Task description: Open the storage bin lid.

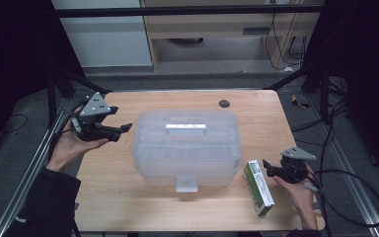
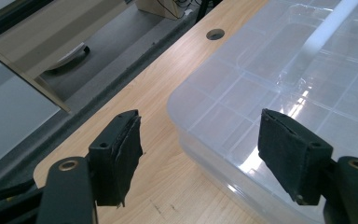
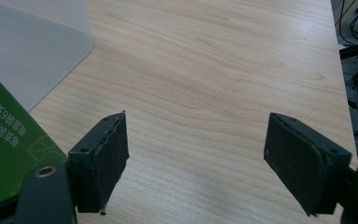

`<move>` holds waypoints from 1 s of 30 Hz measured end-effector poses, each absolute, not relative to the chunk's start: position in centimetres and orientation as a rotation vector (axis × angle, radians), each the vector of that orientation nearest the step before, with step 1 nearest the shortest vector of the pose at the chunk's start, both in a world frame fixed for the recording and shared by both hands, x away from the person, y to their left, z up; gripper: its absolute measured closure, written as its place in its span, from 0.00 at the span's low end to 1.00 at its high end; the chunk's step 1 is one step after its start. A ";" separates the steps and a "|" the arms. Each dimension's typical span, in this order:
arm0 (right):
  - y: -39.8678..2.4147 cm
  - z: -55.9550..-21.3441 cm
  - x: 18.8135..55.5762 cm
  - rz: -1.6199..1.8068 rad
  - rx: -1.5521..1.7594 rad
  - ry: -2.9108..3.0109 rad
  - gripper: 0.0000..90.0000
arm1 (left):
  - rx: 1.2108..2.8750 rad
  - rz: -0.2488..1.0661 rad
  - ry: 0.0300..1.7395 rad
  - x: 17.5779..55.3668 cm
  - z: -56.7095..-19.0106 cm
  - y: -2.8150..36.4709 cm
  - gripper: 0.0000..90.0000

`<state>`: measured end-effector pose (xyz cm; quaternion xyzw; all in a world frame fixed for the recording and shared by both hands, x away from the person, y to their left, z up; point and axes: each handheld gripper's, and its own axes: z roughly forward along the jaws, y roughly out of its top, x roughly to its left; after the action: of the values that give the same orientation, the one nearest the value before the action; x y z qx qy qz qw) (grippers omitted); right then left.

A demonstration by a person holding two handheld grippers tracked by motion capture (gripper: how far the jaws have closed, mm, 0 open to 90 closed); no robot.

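High view: near the front right corner of the counter lies a green and white carton, long side running roughly front to back, flat on the wood. The right claw sits just beside the carton's far end, held low over the right edge of the counter. In the right gripper view its jaws stand wide apart with nothing between them but bare wood; the carton shows at the lower left, just outside the left jaw, not gripped.

At the middle of the counter stands a clear plastic bin with a ribbed lid, a white handle bar across the top and a latch tab at its front side. The carton lies just off the bin's front right corner, apart from it.

The left claw is held above the left edge, pointing at the bin's left end. In the left gripper view its jaws are also spread wide and empty; the bin's corner lies ahead and under the right jaw, not touched.

Near the back edge is a round cable hole.

Assessment: the carton is probably light, stiff card, smooth-faced and liable to crush or slide if pinched hard. Best hold is across its narrow width at mid-length. The bin looks bulky, slick and flexible; its lid rim or latch would be the hold points.
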<state>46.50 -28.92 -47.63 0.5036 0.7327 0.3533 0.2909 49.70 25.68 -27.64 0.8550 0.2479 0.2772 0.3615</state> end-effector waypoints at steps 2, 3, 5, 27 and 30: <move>-28.9 -47.7 46.5 0.935 1.345 1.964 0.23 | 2.209 0.712 0.623 49.6 -27.6 25.2 0.33; -28.9 -47.7 46.5 0.932 1.345 1.967 0.23 | 2.217 0.712 0.615 49.6 -27.6 25.0 0.33; -28.9 -47.7 46.6 0.933 1.345 1.968 0.23 | 2.234 0.712 0.595 49.6 -27.5 24.5 0.33; -29.0 -47.7 46.6 0.932 1.350 1.976 0.24 | 2.347 0.717 0.434 49.6 -27.1 20.8 0.33; -29.0 -47.6 46.6 0.938 1.355 1.972 0.25 | 2.359 0.713 0.426 49.6 -27.1 20.3 0.33</move>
<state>46.61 -29.00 -47.64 0.5058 0.7362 0.3503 0.2819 49.63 20.27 -27.07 0.8953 0.1618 0.2704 0.3147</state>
